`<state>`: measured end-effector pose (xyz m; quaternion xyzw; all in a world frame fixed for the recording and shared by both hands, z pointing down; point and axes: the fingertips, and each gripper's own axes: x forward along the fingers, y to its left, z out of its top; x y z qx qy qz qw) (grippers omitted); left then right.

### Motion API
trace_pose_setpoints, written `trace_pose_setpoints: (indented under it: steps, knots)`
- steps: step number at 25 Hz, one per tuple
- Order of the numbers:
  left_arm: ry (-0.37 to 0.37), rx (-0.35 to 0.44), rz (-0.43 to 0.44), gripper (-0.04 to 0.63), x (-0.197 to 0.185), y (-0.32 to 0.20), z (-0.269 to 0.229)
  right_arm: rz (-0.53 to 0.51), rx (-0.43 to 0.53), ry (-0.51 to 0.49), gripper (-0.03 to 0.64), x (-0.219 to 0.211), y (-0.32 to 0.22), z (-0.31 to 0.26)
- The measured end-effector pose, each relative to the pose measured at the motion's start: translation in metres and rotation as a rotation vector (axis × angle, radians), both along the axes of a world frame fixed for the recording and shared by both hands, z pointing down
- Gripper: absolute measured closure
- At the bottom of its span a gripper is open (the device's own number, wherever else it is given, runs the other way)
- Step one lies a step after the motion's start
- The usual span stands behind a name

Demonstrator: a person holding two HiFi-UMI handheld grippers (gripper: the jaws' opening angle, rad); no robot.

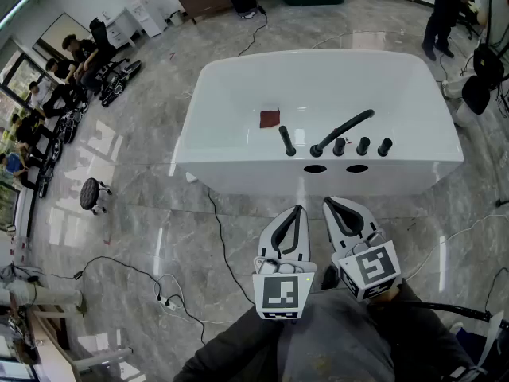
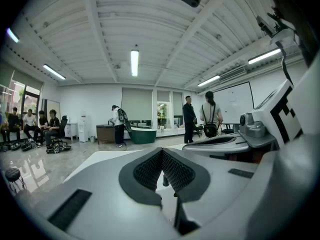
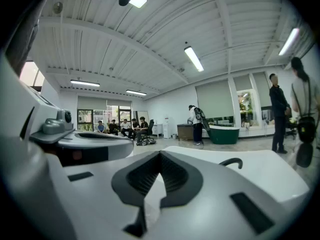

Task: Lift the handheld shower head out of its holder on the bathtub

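A white bathtub (image 1: pixel 238 161) stands on the marble floor ahead of me. On its near rim the black handheld shower head (image 1: pixel 285 140) stands upright in its holder, left of a curved black spout (image 1: pixel 343 129) and three black knobs (image 1: pixel 363 145). Both grippers hover side by side short of the tub, well apart from the fixtures. My left gripper (image 1: pixel 297 210) is shut with nothing between its jaws, and so is my right gripper (image 1: pixel 328 204). In the left gripper view the left gripper's (image 2: pixel 162 151) pads meet. The right gripper (image 3: pixel 160 154) looks at the tub (image 3: pixel 270 176) and the spout (image 3: pixel 231 161).
A dark red patch (image 1: pixel 270 118) lies inside the tub. Black cables (image 1: pixel 219 237) trail over the floor near my feet. A small round stool (image 1: pixel 93 192) stands at the left, with seated people (image 1: pixel 75 54) beyond. A person (image 1: pixel 441 10) stands past the tub's far right corner.
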<state>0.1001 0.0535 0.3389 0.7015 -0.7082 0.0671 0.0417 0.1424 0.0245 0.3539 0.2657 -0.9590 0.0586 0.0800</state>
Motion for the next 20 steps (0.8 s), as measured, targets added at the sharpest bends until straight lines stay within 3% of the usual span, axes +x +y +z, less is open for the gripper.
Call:
trace_pose_setpoints:
  steps: [20]
  knots:
    - [-0.017,-0.044,-0.09,0.592,0.026,-0.001,0.012,-0.056,-0.046,-0.037,0.613,0.023,-0.016,0.011]
